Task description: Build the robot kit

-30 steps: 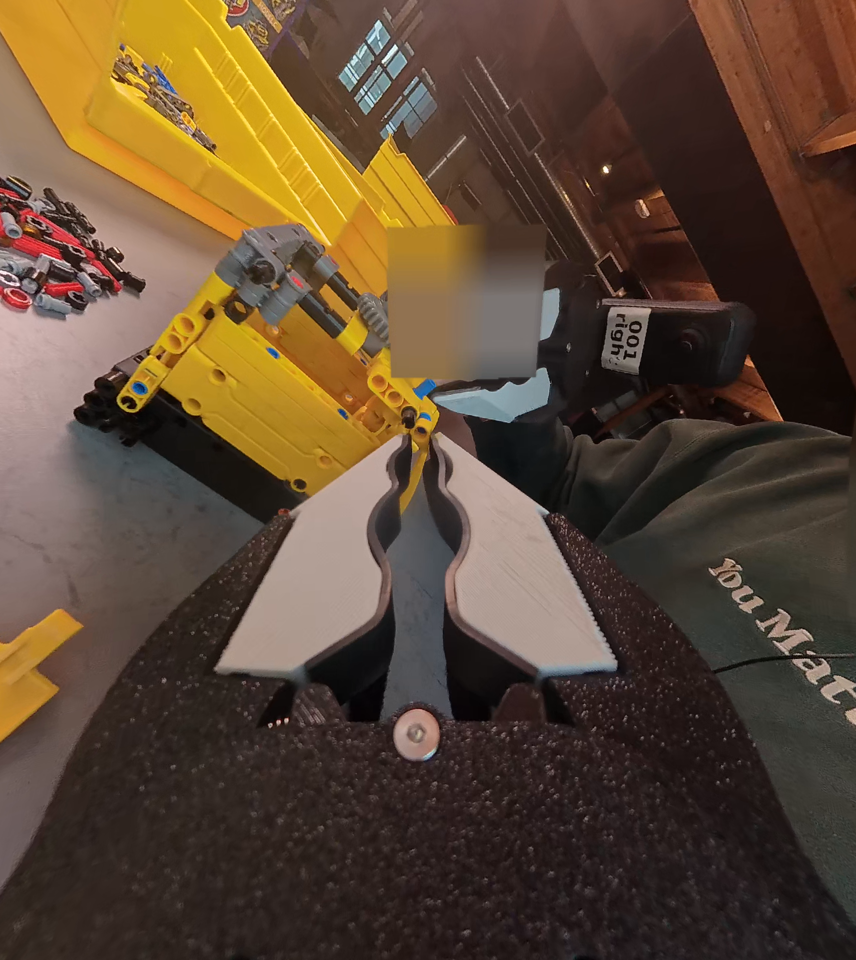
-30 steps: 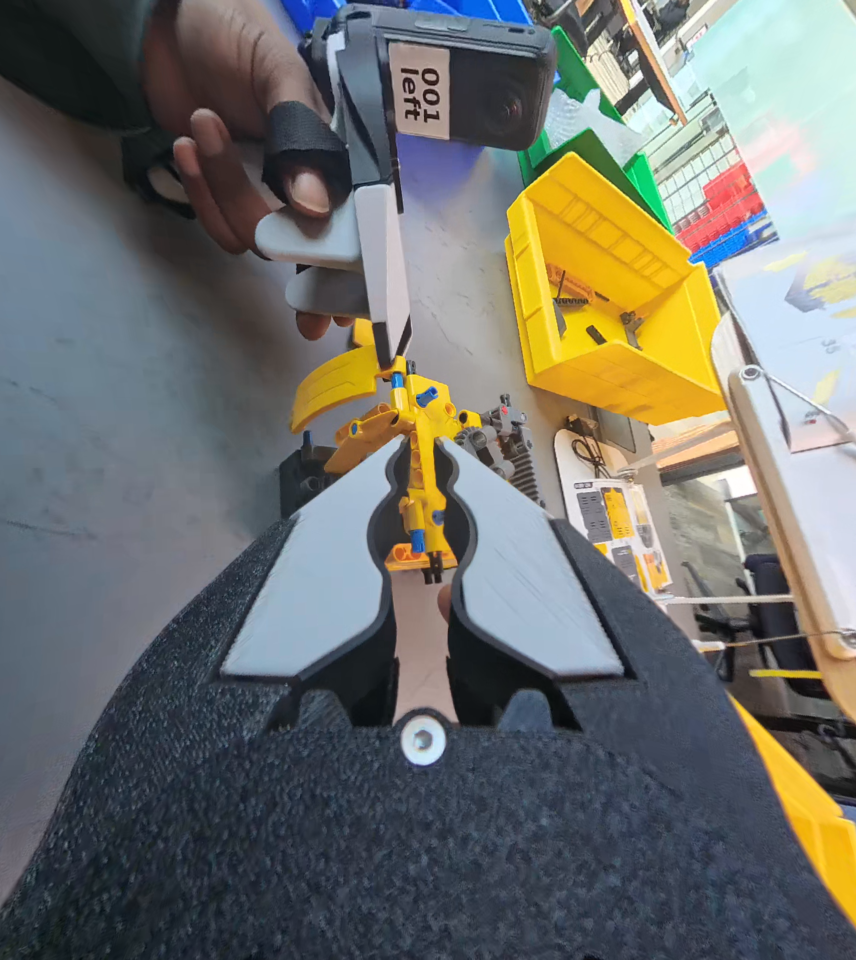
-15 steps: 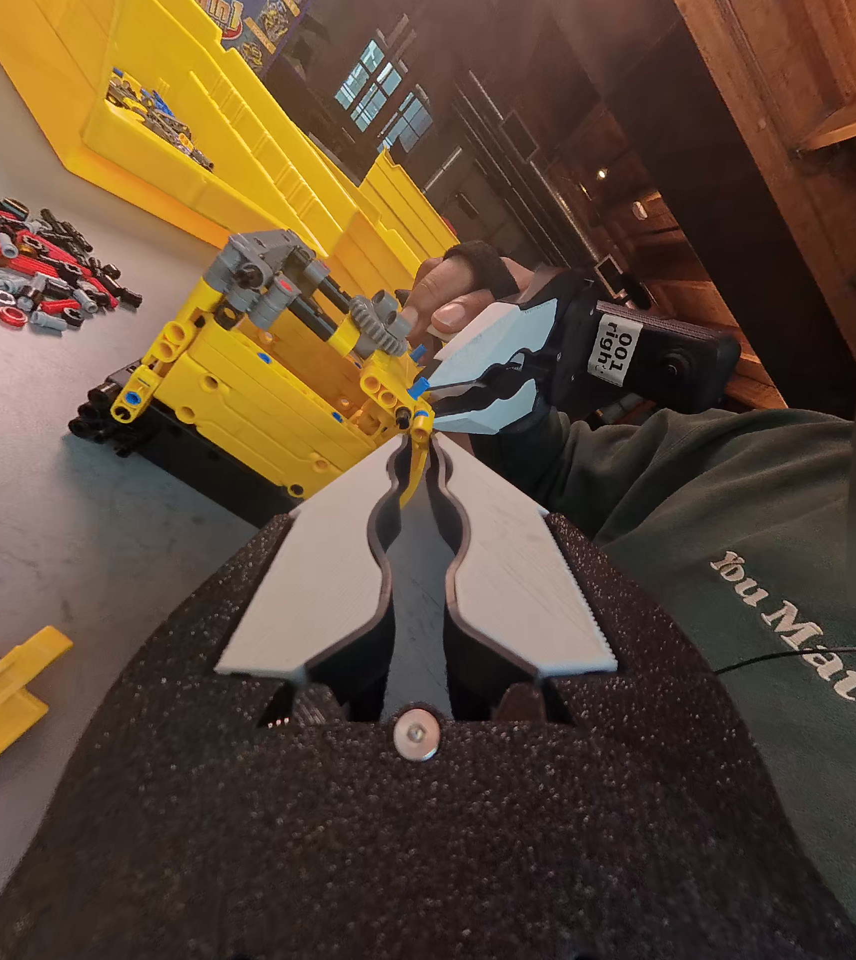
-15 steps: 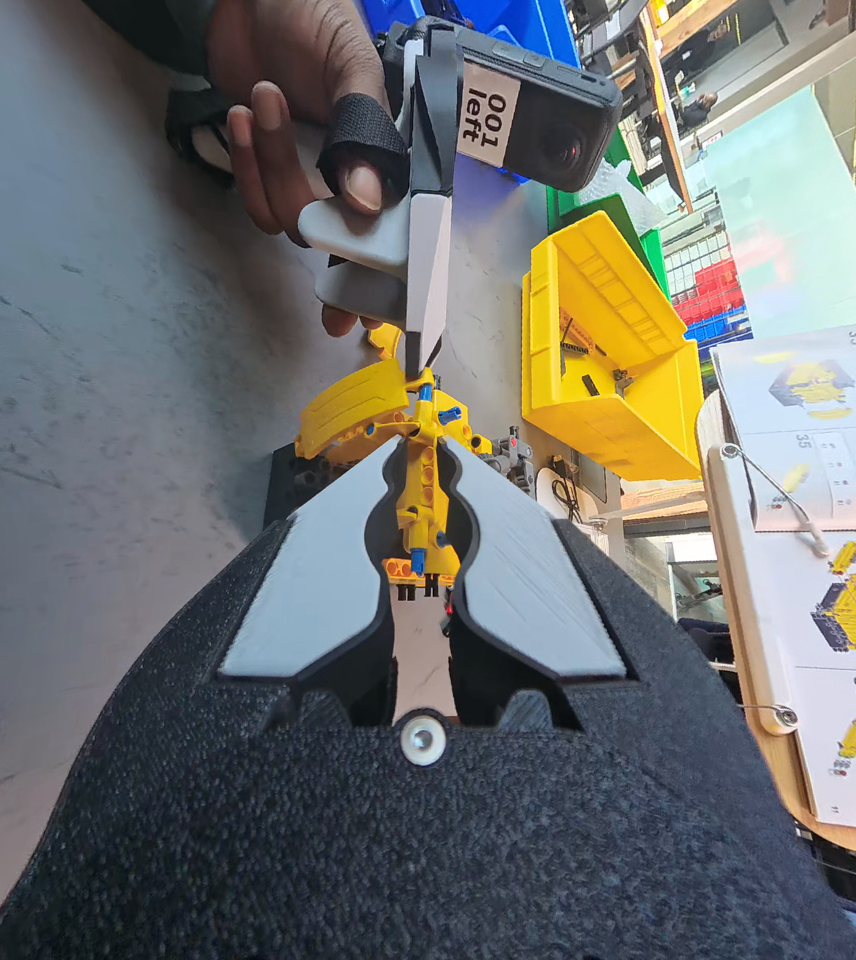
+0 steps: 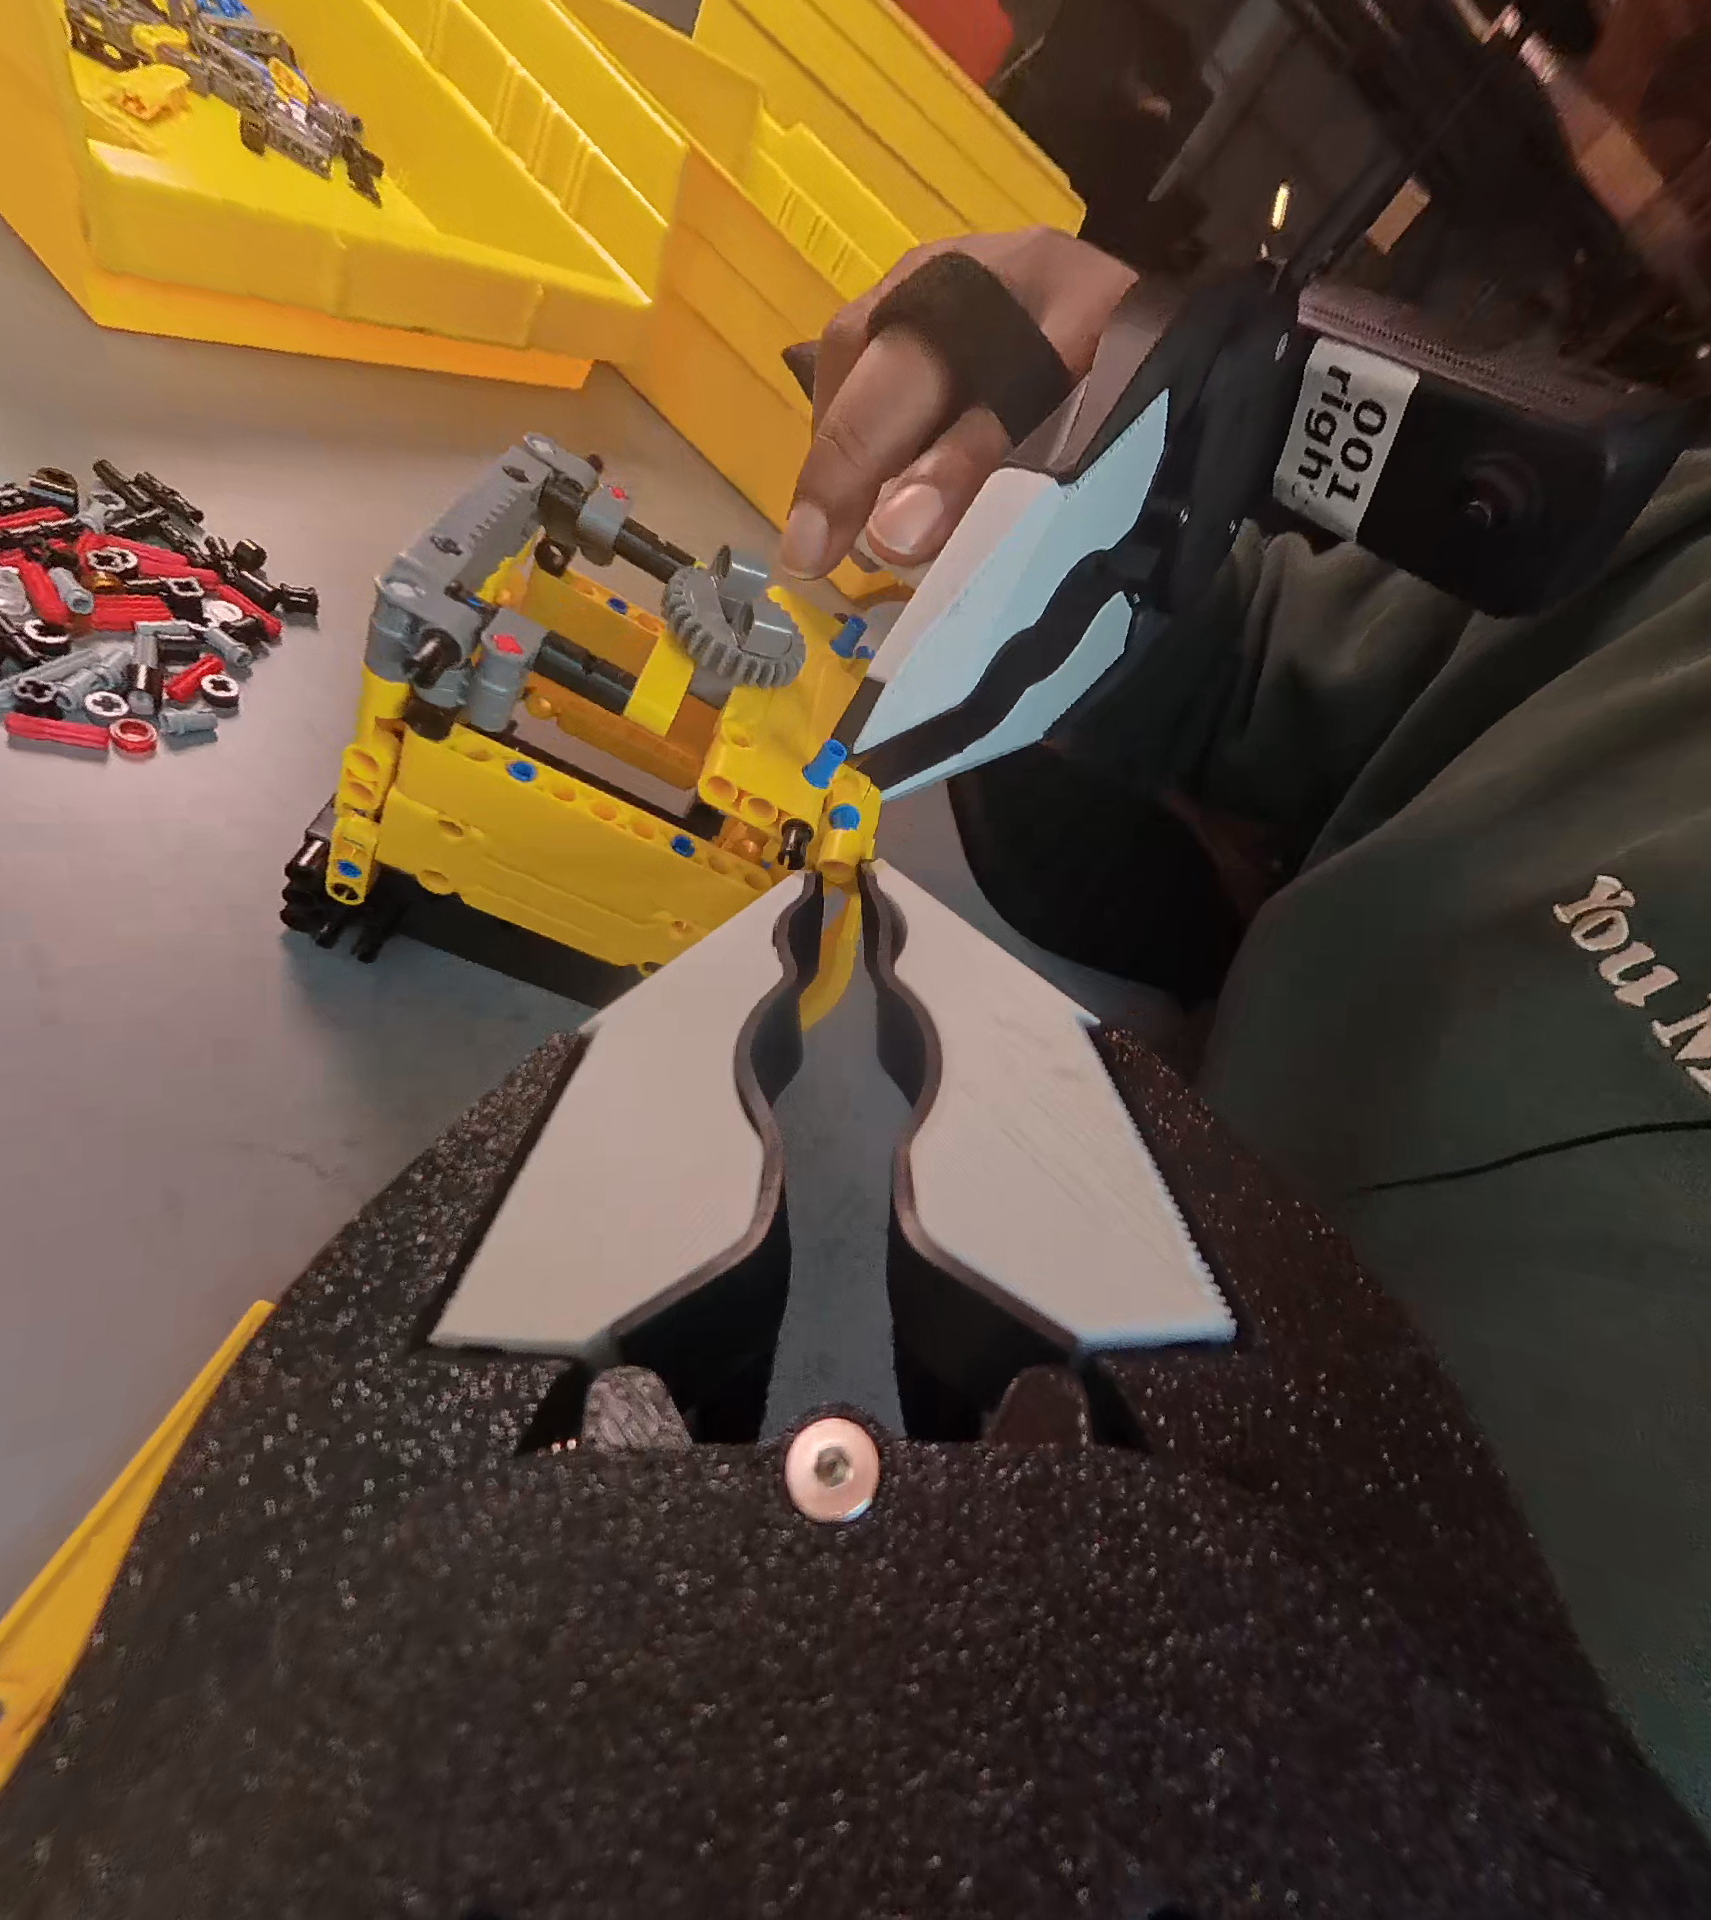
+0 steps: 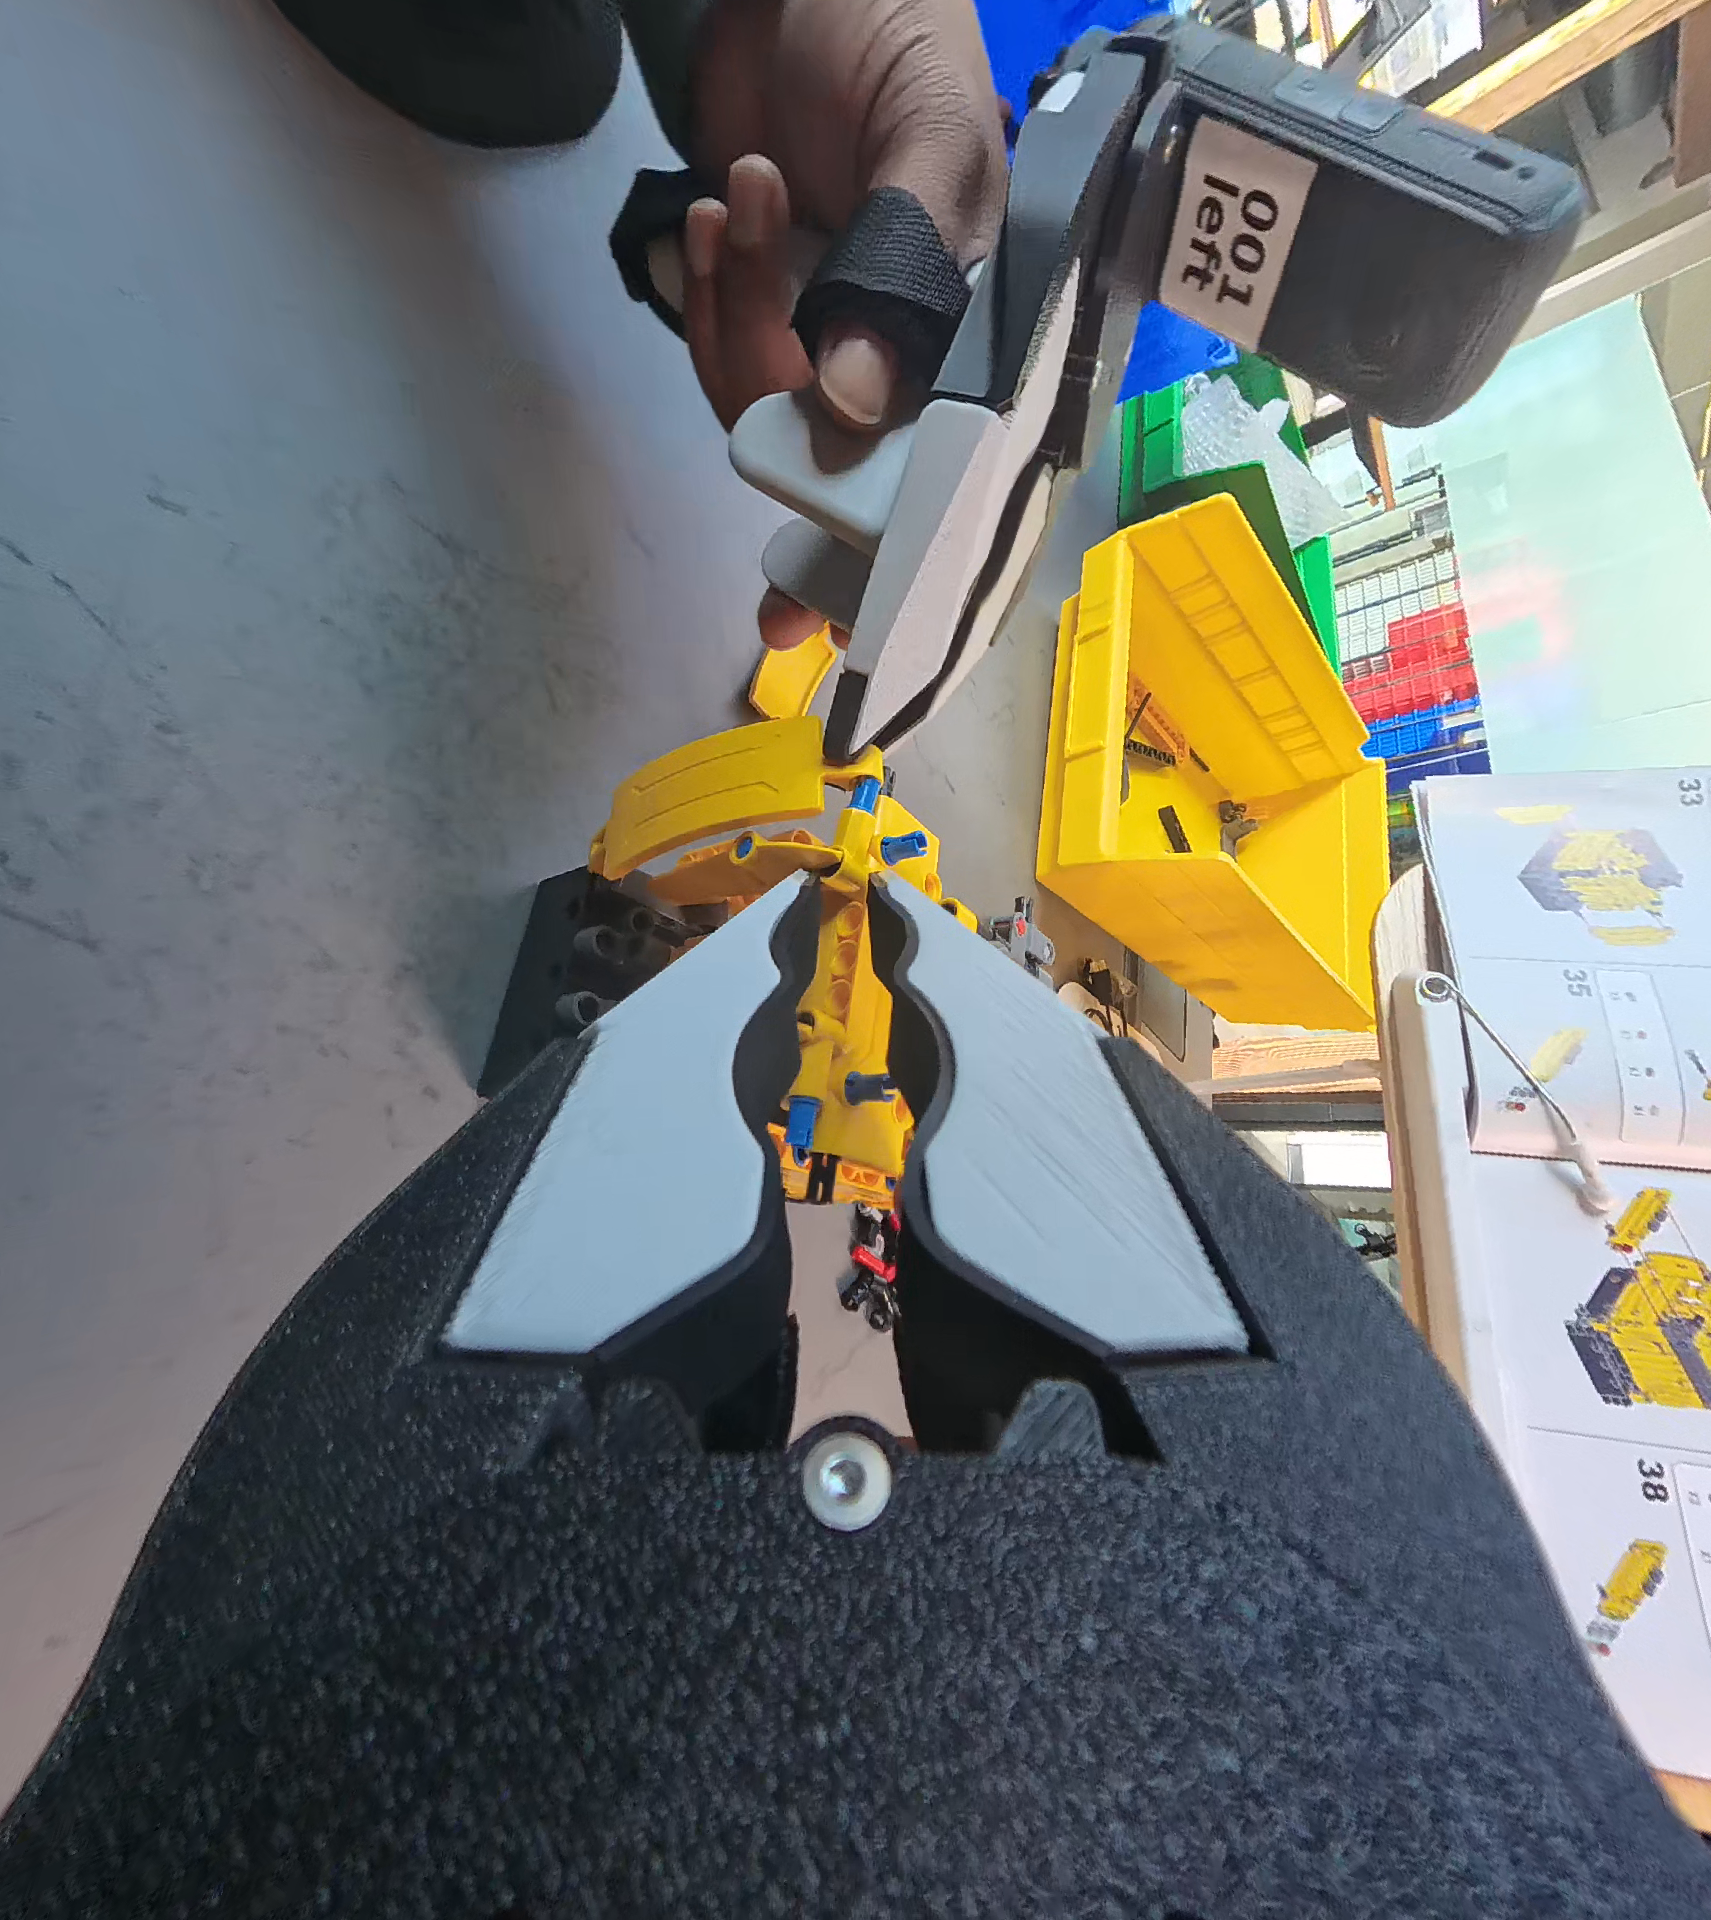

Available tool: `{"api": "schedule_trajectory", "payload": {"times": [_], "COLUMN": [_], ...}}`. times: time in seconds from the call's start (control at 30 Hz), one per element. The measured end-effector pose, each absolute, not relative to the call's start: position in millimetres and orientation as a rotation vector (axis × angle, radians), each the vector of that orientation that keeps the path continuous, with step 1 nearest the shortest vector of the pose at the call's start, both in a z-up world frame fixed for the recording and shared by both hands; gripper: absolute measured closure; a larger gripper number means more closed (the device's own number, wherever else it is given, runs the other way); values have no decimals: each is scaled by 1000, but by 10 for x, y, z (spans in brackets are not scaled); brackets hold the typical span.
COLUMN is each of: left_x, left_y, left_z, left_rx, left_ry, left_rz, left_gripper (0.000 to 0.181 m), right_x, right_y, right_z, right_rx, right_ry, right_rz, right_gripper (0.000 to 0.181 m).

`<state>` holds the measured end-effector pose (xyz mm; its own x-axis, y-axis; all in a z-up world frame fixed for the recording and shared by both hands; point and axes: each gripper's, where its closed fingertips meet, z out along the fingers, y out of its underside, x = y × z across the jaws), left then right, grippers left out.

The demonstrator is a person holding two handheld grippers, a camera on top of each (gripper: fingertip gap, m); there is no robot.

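Note:
A yellow brick-built model with grey gears and a black base stands on the grey table. My left gripper is shut on a yellow curved panel and holds it against the model's near corner. In the right wrist view the left gripper pinches that panel by its edge. My right gripper is shut on a yellow beam of the model. In the left wrist view the right gripper meets the same corner from the right.
A pile of loose red, black and grey parts lies left of the model. Yellow bins stand behind it, and another is tipped on its side. An instruction booklet stands at right. A person's green sleeve is close by. Left and right tips are no more than a few centimetres apart.
My left gripper has risen and tilted, so it now looks down on the model's top. In the right wrist view it leans in from the upper right. Both grips hold.

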<state>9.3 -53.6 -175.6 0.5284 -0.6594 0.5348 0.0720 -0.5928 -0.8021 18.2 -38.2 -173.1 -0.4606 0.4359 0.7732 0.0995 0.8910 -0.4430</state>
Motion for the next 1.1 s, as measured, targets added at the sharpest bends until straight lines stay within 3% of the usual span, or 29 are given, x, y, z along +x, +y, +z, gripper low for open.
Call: {"api": "schedule_trajectory", "payload": {"times": [0.73, 1.1], "left_x": [59, -55], "left_y": [-518, -475], "left_z": [-1776, -1701], "left_rx": [-2144, -2072], "left_ry": [772, 653], "left_rz": [-922, -1038], "left_gripper": [175, 175], "right_x": [117, 62], "right_y": [-407, -400], "right_z": [-1772, -1756], "right_rx": [-132, -124], "right_ry": [-2139, -2144], "right_rz": [225, 241], "right_gripper": [168, 174]}}
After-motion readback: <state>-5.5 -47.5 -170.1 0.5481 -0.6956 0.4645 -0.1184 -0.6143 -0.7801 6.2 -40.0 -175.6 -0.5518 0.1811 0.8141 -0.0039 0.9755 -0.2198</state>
